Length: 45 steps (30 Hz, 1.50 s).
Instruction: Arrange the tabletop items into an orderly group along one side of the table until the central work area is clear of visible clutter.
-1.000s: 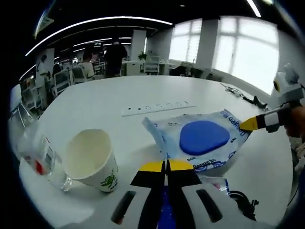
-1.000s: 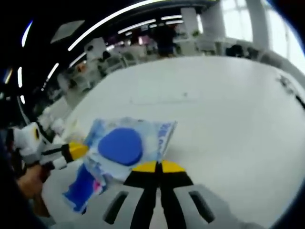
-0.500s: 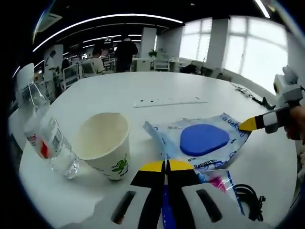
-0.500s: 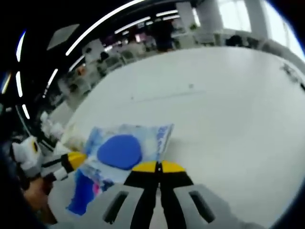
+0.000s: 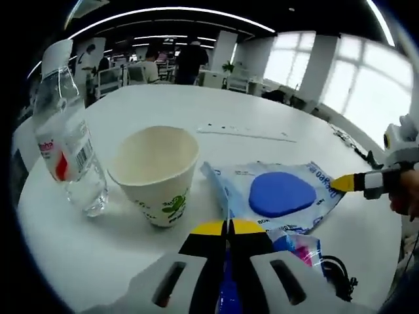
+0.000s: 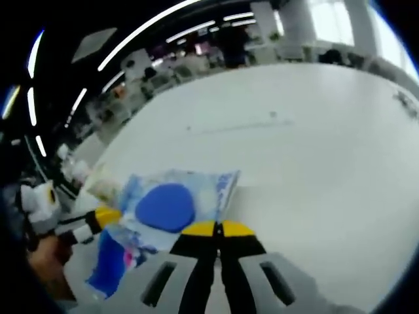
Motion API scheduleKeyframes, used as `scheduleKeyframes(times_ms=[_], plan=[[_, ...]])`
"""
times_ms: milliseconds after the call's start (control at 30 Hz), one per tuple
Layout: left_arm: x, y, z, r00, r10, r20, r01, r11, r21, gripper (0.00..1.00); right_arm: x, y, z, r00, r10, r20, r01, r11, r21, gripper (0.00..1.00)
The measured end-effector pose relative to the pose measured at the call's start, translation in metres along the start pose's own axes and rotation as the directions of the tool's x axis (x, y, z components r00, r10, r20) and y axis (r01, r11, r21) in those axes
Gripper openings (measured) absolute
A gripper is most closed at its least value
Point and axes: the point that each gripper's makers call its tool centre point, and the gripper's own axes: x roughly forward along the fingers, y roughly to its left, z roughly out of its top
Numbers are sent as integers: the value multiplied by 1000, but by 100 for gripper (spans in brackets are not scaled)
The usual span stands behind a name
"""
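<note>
White table (image 5: 157,111): empty cup (image 5: 157,171), bottle (image 5: 65,147)

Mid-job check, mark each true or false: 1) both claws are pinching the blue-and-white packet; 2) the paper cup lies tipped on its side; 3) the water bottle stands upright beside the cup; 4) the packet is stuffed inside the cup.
1) True: the left claw and right claw are each shut on an edge of the packet.
2) False: the paper cup stands upright, mouth open upward.
3) True: the water bottle stands upright next to the cup.
4) False: the packet lies flat on the table, beside the cup.
</note>
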Motion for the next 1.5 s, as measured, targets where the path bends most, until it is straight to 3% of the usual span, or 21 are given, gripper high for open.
scheduleKeyframes(times_ms=[367,1100,1267,1333,1500], plan=[[3,3,-2,1000,1,2,-1,1000,-2,2,4,-3,-22,1000,-11,-22,11,1000,0,0],[3,7,-5,999,45,0,-45,999,14,5,11,-8,-17,1000,16,2,-16,999,-42,2],[0,10,-4,998,67,13,-68,998,15,15,11,-14,-21,1000,-16,-10,15,997,-70,19],[-3,5,0,998,47,41,-48,999,2,22,12,-15,-22,1000,-18,-4,18,996,-88,20],[-9,-2,10,998,21,63,-23,999,26,24,11,-12,-19,1000,-11,6,11,993,-121,29]])
